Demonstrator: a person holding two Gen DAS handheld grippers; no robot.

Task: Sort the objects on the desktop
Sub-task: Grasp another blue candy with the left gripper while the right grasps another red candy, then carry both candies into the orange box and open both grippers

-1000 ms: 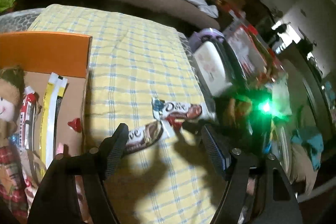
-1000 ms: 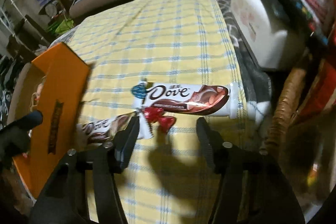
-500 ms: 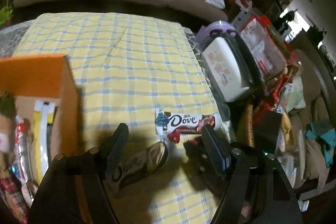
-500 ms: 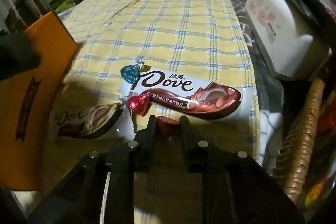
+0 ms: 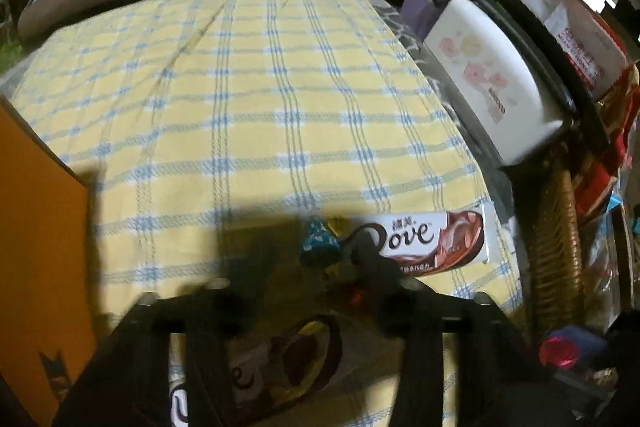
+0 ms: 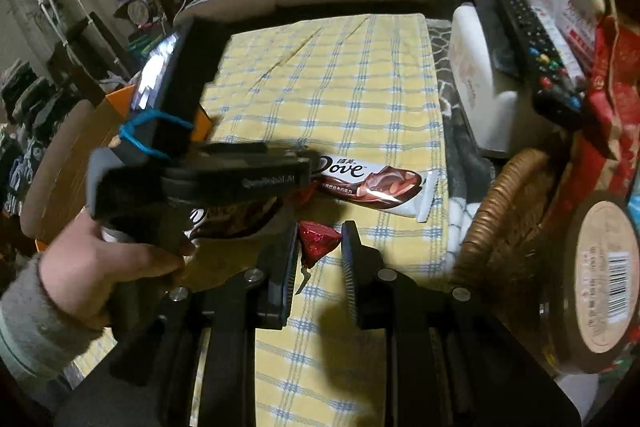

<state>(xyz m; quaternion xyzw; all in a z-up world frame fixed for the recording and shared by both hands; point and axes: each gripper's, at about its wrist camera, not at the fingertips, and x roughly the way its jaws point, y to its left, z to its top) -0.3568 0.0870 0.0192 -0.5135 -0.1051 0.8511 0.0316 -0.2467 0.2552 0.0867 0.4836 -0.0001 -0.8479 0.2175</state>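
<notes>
Dove bars: we count two — one long bar lying flat on the yellow checked cloth, and a second bar nearer us, low in the left wrist view.
Foil candies: we count three — a red one, a blue one at the long bar's left end, and a small red glimpse behind the left finger, partly hidden.
Right hand-held gripper: we see its two fingers parted, with the red candy between the tips; it touches the left pad, while a gap shows beside the right pad, so we call it unclenched.
Left hand-held gripper: blurred in its own view; its fingers stand apart, with the second Dove bar lying between and below them — nothing is grasped that we can see.
Left hand: we see it wrapped around the left tool's handle, just left of the red candy.
Orange box: one, at the left edge of the surface.
White container: one, right of the cloth, with a remote control resting on top.
Wicker basket: one, just right of the long bar.
</notes>
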